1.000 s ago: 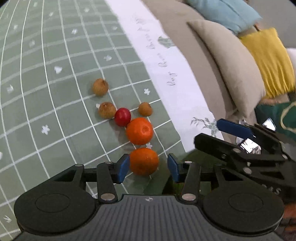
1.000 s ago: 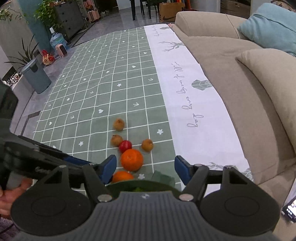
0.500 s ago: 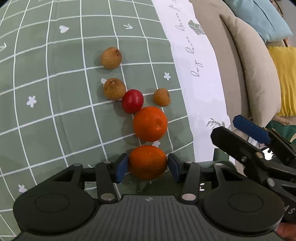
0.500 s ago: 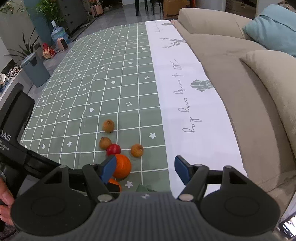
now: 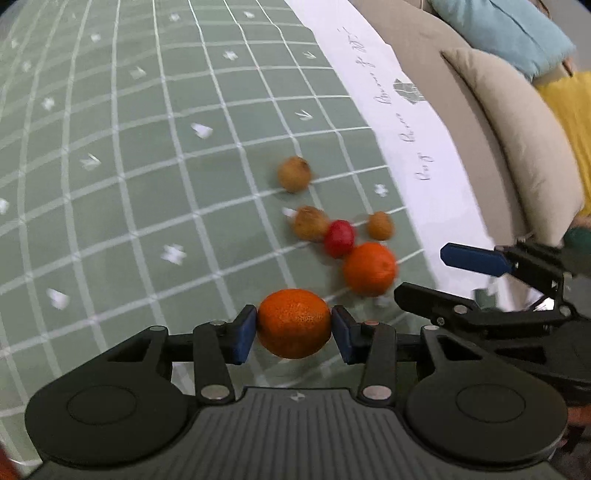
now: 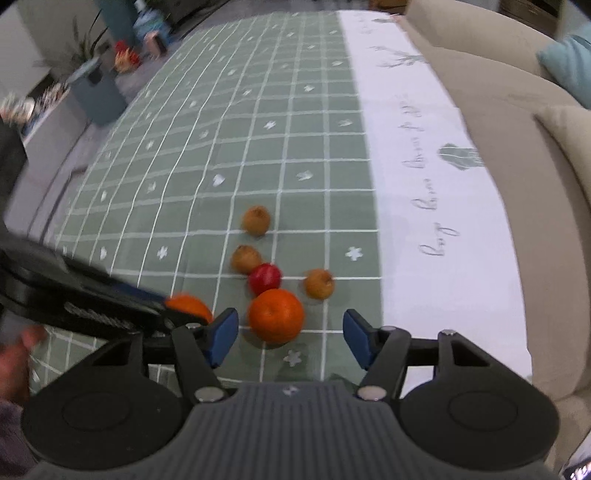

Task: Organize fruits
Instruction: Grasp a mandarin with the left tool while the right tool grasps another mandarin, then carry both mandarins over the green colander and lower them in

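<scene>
My left gripper (image 5: 293, 332) is shut on an orange tangerine (image 5: 293, 323) and holds it just above the green checked cloth (image 5: 129, 166). A second tangerine (image 5: 369, 268), a red fruit (image 5: 338, 238) and three small brown fruits (image 5: 293, 173) lie on the cloth ahead. My right gripper (image 6: 290, 338) is open and empty, its blue pads (image 6: 223, 334) to either side of the second tangerine (image 6: 276, 314), just short of it. The left gripper and the held tangerine (image 6: 188, 305) show at its left.
A white printed border (image 6: 424, 184) of the cloth runs along the right. A beige sofa with beige (image 5: 517, 147), blue (image 5: 498, 33) and yellow cushions (image 5: 576, 122) lies beyond it. A blue-grey bin (image 6: 98, 94) and plants stand on the floor far left.
My left gripper has closed on the near tangerine and lifted it off the cloth, to the left. My right gripper has moved forward toward the second tangerine.
</scene>
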`<state>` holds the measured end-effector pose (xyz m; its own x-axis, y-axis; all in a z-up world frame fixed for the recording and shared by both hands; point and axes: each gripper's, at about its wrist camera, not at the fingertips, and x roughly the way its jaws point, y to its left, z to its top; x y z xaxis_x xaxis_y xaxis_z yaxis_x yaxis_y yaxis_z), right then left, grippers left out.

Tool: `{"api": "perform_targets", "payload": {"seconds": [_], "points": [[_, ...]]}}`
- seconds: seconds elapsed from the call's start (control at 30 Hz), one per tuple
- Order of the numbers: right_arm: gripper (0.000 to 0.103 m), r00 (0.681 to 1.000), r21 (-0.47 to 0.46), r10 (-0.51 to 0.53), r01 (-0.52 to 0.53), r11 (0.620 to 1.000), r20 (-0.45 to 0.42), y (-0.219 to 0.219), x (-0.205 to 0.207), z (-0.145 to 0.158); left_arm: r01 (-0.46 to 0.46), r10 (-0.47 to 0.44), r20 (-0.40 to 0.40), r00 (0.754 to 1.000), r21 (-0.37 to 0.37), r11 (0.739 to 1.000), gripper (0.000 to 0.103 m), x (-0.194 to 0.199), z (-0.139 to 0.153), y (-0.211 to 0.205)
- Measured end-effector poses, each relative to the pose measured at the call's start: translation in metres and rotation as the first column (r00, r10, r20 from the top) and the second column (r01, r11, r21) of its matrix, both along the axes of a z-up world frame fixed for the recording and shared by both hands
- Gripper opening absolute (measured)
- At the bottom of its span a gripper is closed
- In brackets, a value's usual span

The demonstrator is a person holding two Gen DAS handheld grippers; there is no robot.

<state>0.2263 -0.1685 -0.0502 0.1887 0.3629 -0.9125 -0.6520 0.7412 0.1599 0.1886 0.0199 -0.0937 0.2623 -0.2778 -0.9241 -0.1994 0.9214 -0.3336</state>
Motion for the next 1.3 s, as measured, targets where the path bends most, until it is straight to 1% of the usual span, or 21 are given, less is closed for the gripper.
{"api": "perform_targets", "payload": {"seconds": [0.03, 0.13, 0.4, 0.5, 0.53, 0.67, 0.83, 1.0, 1.13, 1.23, 1.3], "points": [[0.055, 1.0, -0.019, 0.018, -0.018, 1.0, 0.0, 0.005, -0.001, -0.004, 0.012, -0.012, 0.006, 1.0, 0.018, 1.0, 0.05, -0.001, 0.0, 0.001], [0.054, 0.999, -0.047, 0.037, -0.038, 0.998, -0.009, 0.015, 0.0, -0.015, 0.025, -0.026, 0.017, 1.0, 0.041, 0.999, 0.05, -0.005, 0.0, 0.007], [0.053, 0.999, -0.089, 0.03, -0.033, 0.995, -0.036, 0.029, 0.004, -0.035, 0.028, -0.028, 0.018, 0.999, 0.038, 0.999, 0.05, -0.012, -0.001, 0.014], [0.046, 0.999, -0.097, 0.021, -0.025, 0.995, -0.047, 0.031, 0.004, -0.04, 0.025, -0.026, 0.019, 0.999, 0.036, 0.999, 0.05, -0.012, -0.001, 0.015], [0.041, 0.999, -0.098, 0.017, -0.022, 0.995, -0.05, 0.031, 0.005, -0.042, 0.025, -0.026, 0.02, 0.999, 0.037, 0.999, 0.05, -0.013, 0.0, 0.015], [0.04, 0.999, -0.104, 0.011, -0.015, 0.994, -0.043, 0.031, 0.002, -0.041, 0.028, -0.03, 0.031, 0.999, 0.046, 0.999, 0.05, -0.016, 0.006, 0.015], [0.039, 1.0, -0.08, -0.002, 0.001, 0.997, -0.015, 0.025, -0.008, -0.023, 0.031, -0.035, 0.067, 0.997, 0.058, 0.998, 0.05, -0.023, 0.023, 0.012], [0.039, 0.999, -0.023, -0.028, 0.029, 0.999, 0.042, 0.012, -0.025, 0.012, 0.066, -0.078, 0.154, 0.985, 0.077, 0.995, 0.05, -0.036, 0.056, 0.0], [0.039, 0.995, 0.02, -0.05, 0.049, 0.999, 0.085, -0.01, -0.044, 0.042, 0.131, -0.148, 0.242, 0.959, 0.085, 0.988, 0.05, -0.051, 0.083, -0.02], [0.039, 0.992, 0.038, -0.065, 0.061, 0.997, 0.107, -0.032, -0.061, 0.058, 0.185, -0.207, 0.289, 0.935, 0.101, 0.978, 0.05, -0.06, 0.097, -0.04], [0.039, 0.991, 0.039, -0.071, 0.067, 0.997, 0.117, -0.045, -0.071, 0.063, 0.208, -0.233, 0.304, 0.924, 0.113, 0.972, 0.05, -0.067, 0.102, -0.055]]}}
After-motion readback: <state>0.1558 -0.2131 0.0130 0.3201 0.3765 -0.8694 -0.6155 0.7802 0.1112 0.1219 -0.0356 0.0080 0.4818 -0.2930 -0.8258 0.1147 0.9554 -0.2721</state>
